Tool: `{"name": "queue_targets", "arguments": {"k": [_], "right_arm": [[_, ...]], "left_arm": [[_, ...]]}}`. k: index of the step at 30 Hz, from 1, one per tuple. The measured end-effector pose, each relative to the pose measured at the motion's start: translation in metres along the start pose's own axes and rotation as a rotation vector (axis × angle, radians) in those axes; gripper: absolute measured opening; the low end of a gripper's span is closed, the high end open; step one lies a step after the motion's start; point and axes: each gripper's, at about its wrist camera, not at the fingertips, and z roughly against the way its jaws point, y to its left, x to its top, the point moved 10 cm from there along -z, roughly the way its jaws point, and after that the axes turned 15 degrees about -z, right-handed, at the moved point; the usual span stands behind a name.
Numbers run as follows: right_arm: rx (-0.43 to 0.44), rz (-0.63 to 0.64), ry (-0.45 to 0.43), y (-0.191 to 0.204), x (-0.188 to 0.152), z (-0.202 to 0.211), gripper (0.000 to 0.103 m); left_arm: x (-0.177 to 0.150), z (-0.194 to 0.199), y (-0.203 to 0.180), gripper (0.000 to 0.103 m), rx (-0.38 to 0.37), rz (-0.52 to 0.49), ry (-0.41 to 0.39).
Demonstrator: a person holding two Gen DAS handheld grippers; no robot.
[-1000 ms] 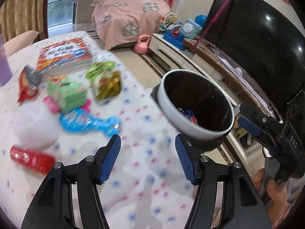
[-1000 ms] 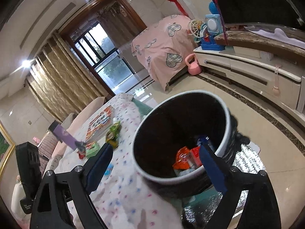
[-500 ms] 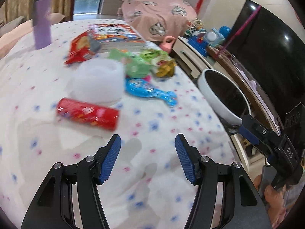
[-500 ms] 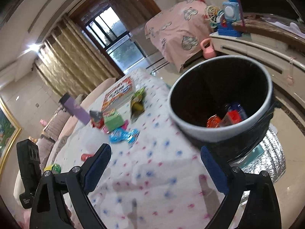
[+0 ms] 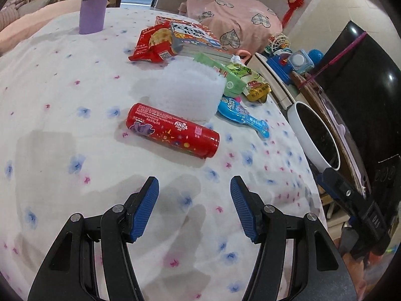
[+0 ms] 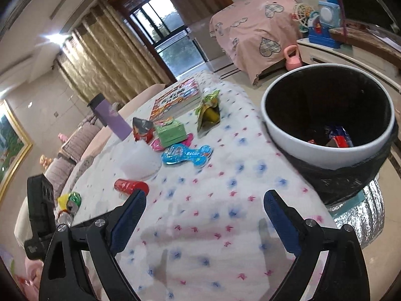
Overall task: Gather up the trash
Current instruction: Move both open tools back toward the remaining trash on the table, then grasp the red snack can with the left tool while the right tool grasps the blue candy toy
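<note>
Flowered cloth covers the tabletop (image 5: pixel 62 95), and the trash lies in a loose cluster across it — a red tube (image 5: pixel 173 133) on its side nearest the left gripper (image 5: pixel 194 209), a white foam piece (image 5: pixel 185 92) just behind it, then a blue wrapper (image 5: pixel 240 116), a green carton (image 5: pixel 220 75) and a red packet (image 5: pixel 155 42) farther off. The left gripper hovers over bare cloth with nothing between its jaws, which are opening. The right gripper (image 6: pixel 204 222) is spread wide and empty too, aimed at the tabletop, with the bin (image 6: pixel 325 150) just off the table's edge on its right; a few wrappers already lie inside.

The tube looks like the next pick for the left gripper. It is round and likely to roll, so the jaws should straddle it across its width near the middle — not along its length — and come down squarely before closing. The foam touches or nearly touches the tube, so a low, careful approach avoids shoving it.
</note>
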Motion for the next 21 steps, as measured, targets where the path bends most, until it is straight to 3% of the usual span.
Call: {"name": "queue_targets", "arguments": {"k": [9,16,18,21], "right_arm": [[-0.012,0.054,0.048,0.006,-0.002,-0.017,0.096],[-0.016,0.095,0.06,0.013,0.007,-0.03,0.096],[-0.017,0.113,0.067,0.015,0.01,-0.036,0.096],[-0.022,0.134,0.085,0.017,0.014,-0.045,0.096]], "left_arm": [[0.029,-0.023,0.02,0.072,-0.016,0.068,0.004],[0.057,-0.045,0.025,0.072,0.031,0.005,0.006],[0.061,-0.052,0.026,0.065,0.052,-0.04,0.027],[0.062,-0.051,0.025,0.056,0.023,-0.091,0.024]]}}
